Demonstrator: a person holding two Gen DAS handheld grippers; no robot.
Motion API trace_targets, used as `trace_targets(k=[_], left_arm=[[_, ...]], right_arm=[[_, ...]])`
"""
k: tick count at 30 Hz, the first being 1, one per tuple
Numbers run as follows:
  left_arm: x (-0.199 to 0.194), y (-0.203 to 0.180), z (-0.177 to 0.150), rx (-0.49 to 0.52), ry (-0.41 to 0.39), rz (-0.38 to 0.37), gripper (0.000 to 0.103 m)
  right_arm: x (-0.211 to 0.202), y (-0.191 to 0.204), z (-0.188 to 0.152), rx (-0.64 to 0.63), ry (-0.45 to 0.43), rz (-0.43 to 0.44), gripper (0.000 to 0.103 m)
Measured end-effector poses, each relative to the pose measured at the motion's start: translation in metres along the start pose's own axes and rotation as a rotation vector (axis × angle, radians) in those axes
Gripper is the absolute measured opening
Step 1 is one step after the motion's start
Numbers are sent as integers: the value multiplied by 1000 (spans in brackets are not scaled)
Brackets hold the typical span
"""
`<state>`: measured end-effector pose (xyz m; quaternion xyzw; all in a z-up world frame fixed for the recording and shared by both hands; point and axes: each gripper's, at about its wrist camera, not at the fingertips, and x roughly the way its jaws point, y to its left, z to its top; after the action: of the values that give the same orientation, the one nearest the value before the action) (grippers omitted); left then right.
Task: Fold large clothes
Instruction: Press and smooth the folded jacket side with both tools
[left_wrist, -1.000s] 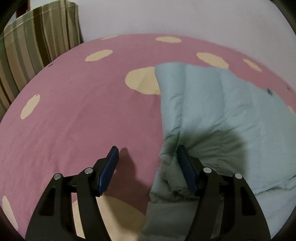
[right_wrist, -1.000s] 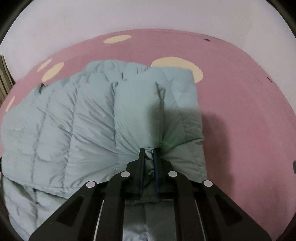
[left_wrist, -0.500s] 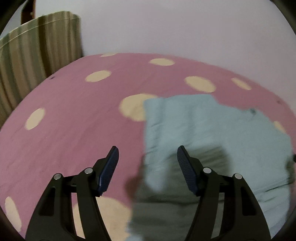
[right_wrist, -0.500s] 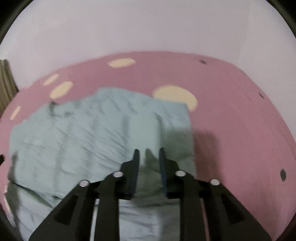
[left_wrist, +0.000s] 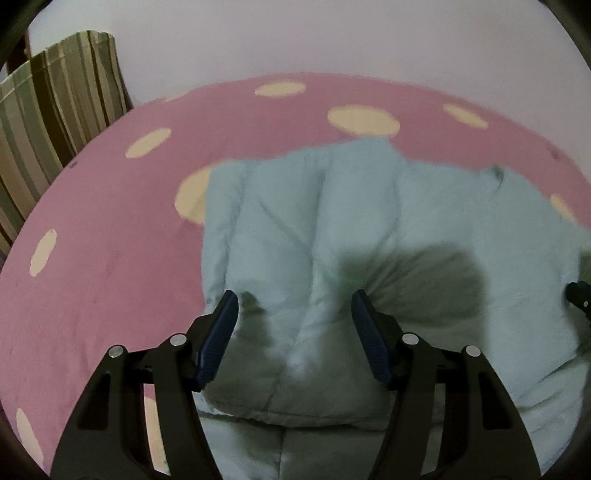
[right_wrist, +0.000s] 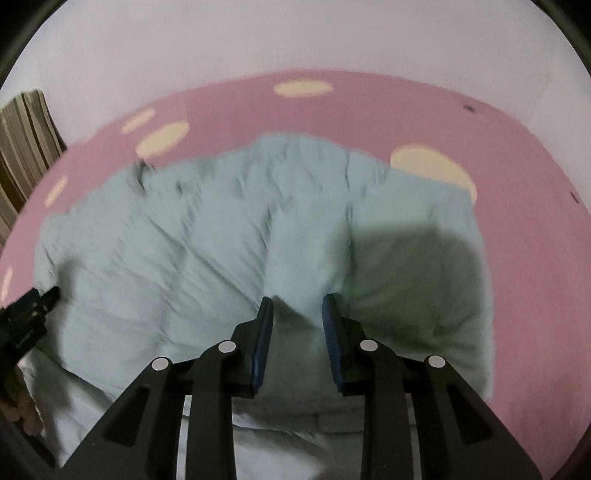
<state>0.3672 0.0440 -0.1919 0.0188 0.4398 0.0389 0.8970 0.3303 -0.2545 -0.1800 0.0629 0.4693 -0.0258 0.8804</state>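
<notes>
A pale green quilted puffer jacket (left_wrist: 369, 229) lies folded over on a pink bed sheet with cream dots (left_wrist: 103, 229). It also shows in the right wrist view (right_wrist: 229, 236). My left gripper (left_wrist: 291, 299) is wide open, with its fingers over the jacket's left part and nothing between them. My right gripper (right_wrist: 297, 304) is partly open over the jacket's near right part; a ridge of fabric bulges between its fingers but is not pinched. The left gripper's tip shows at the left edge of the right wrist view (right_wrist: 27, 314).
A striped curtain (left_wrist: 48, 110) hangs at the left beyond the bed. A pale wall (left_wrist: 332, 33) runs behind the bed. Bare pink sheet lies to the left of the jacket and to its right (right_wrist: 528, 258).
My right gripper has let go of the jacket's edge and opened. My left gripper, open throughout, has moved right, over the jacket. The folded layer now lies flat.
</notes>
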Motion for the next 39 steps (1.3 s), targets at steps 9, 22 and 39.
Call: trace_targets(k=[9, 22, 39], left_arm=[[20, -29, 36, 25, 0, -67, 64], [-2, -37, 20, 50, -22, -53, 66], [-35, -8, -18, 71, 28, -150, 73]], right_arm=[[28, 22, 31, -20, -20, -4, 29], [7, 30, 14, -26, -28, 62, 29], [-53, 20, -36, -73, -82, 86, 61]])
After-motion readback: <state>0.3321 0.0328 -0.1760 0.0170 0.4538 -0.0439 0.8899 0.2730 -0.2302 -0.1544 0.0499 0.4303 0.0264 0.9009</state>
